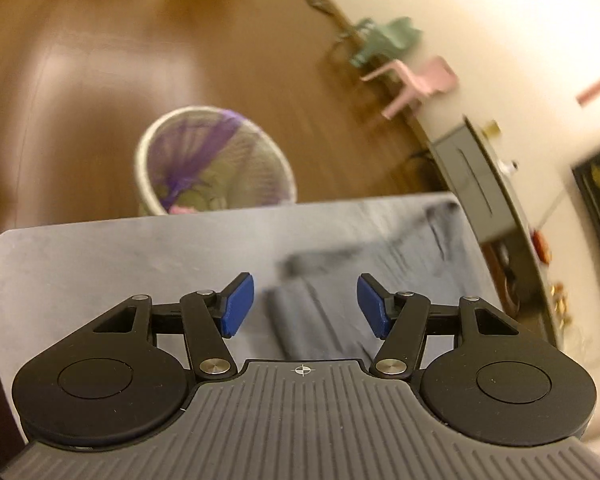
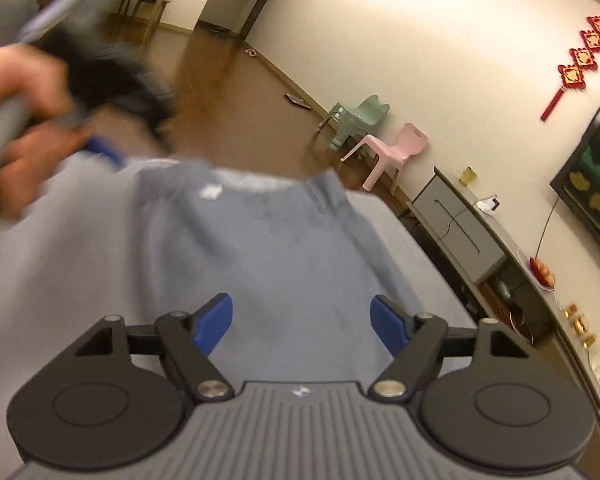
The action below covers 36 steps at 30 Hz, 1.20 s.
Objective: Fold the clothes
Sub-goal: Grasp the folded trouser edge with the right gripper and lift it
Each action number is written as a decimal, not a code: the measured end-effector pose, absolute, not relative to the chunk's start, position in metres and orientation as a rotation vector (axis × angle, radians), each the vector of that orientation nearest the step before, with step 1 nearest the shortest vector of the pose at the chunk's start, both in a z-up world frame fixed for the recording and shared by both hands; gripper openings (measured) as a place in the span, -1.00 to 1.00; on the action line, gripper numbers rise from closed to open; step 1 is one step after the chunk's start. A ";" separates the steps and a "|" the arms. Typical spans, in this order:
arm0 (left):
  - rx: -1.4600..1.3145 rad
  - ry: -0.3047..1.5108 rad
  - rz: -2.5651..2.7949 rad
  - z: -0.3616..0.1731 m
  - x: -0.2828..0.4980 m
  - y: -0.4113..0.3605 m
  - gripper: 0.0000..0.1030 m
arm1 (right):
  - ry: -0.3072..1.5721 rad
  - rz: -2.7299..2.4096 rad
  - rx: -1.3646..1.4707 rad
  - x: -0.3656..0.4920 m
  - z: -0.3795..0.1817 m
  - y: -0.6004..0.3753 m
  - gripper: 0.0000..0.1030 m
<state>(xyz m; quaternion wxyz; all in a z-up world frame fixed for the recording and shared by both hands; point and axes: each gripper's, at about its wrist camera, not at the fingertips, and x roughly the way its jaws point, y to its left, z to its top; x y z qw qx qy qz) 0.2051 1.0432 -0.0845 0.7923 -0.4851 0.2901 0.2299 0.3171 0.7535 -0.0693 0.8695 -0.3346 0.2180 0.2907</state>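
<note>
Right wrist view: we hover the right gripper [image 2: 301, 330], jaws wide, above the grey garment [image 2: 260, 240] at centre frame; left gripper [image 1: 305, 306] also wide. We should pinch edges squarely.

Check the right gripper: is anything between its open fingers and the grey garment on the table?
Nothing visible. The right gripper is open above the grey garment, with only bare cloth ahead. The left gripper is off to the far left.

Around the room

A mesh wastebasket [image 1: 214, 162] with a purple liner stands on the wooden floor [image 1: 100, 40]. A green chair [image 2: 354, 118] and a pink chair [image 2: 396, 152] sit by the wall, near a grey cabinet [image 2: 456, 224].
</note>
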 end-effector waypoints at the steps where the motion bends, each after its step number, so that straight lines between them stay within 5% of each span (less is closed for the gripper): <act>1: -1.091 0.620 0.496 -0.090 0.203 1.051 -0.07 | 0.466 0.597 -0.691 0.339 -0.065 0.763 0.48; 9: -0.946 0.606 0.374 -0.086 0.219 1.040 -0.12 | 0.609 0.586 -0.575 0.508 -0.075 0.800 0.46; 18: -0.880 0.582 0.255 -0.095 0.222 1.041 -0.12 | 0.690 0.762 -0.532 0.594 -0.114 0.837 0.33; 20: -0.873 0.585 0.240 -0.098 0.224 1.042 -0.12 | 0.722 0.809 -0.548 0.598 -0.125 0.842 0.24; 22: -0.876 0.582 0.235 -0.101 0.224 1.043 -0.13 | 0.743 0.852 -0.559 0.598 -0.134 0.843 -0.43; 25: -0.880 0.576 0.227 -0.105 0.225 1.044 -0.13 | 0.716 0.879 -0.585 0.583 -0.133 0.842 -0.80; 32: -0.873 0.512 0.236 -0.098 0.216 1.045 -0.13 | 0.703 0.807 -0.273 0.585 -0.076 0.785 -0.91; 36: -0.844 0.498 0.224 -0.093 0.223 1.038 -0.13 | 0.862 0.692 -0.371 0.615 -0.115 0.809 -0.85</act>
